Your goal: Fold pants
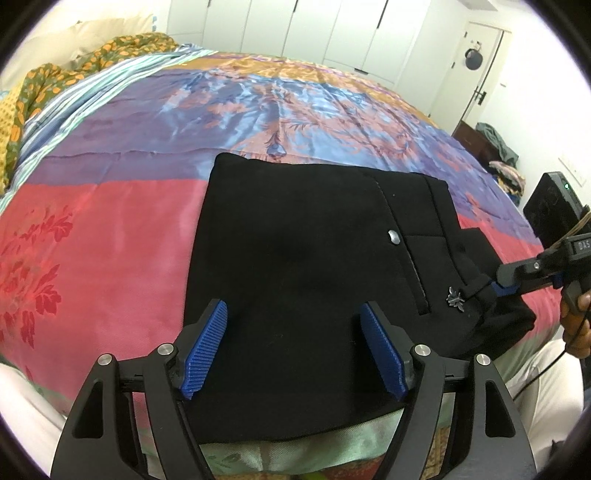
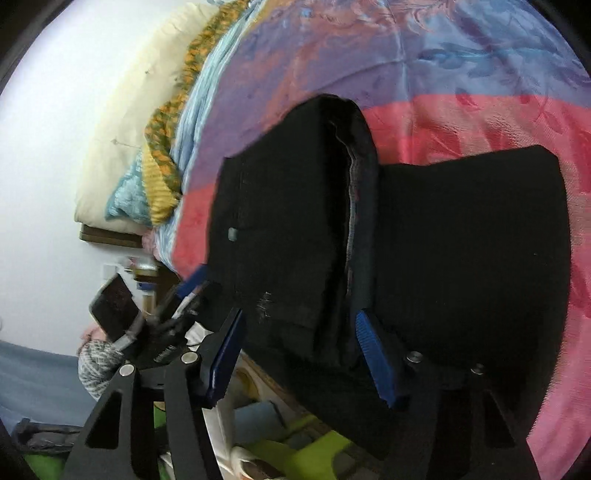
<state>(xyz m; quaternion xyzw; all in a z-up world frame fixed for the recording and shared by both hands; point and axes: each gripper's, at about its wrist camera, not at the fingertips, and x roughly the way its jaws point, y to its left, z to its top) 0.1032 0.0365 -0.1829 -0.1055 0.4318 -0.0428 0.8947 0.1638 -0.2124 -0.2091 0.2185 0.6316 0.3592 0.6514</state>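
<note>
Black pants lie folded on the colourful bedspread near the bed's front edge, with a metal button and a small metal charm on top. My left gripper is open, its blue pads hovering over the pants' near part. My right gripper is open around the waistband edge of the pants; it also shows at the pants' right edge in the left wrist view. The layers of the pants gape at the fold.
Crumpled blankets and a pillow lie at the bed's far left. White wardrobe doors stand behind the bed. A pile of clothes sits at the right by a door. The bed's front edge is just below the pants.
</note>
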